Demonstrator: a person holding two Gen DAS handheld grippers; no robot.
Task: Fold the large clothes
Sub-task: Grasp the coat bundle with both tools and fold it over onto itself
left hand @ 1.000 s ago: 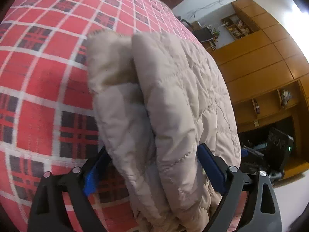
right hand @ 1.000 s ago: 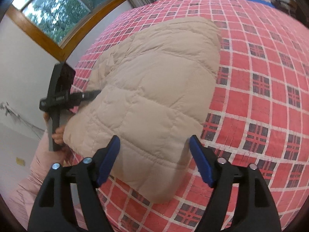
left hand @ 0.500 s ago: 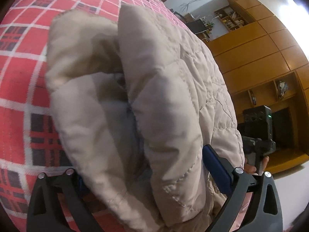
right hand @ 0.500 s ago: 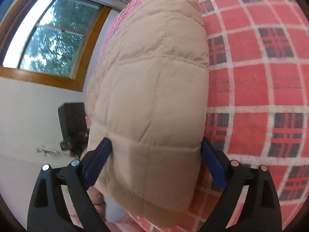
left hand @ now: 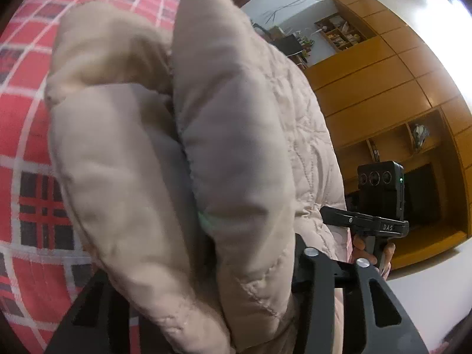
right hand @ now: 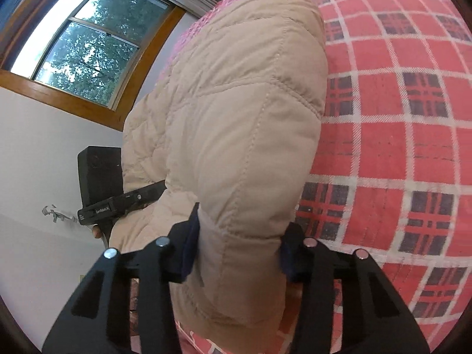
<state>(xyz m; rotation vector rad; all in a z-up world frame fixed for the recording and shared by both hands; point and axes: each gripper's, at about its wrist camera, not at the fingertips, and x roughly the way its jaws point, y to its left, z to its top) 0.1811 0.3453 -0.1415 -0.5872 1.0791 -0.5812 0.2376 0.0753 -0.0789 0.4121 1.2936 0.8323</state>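
Coat (right hand: 236, 135) lies on the plaid bed (right hand: 398, 153), near its edge. Both grippers, left (left hand: 206, 265) and right (right hand: 239, 250), are clamped on its near hem, corners pinched, likely to lift it for a fold.

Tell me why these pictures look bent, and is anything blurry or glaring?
Left wrist: fisheye bows the plaid bed; the close jacket is soft, the ceiling corner glares white. Right wrist: the plaid curves too, and the window is blown out at its left edge.
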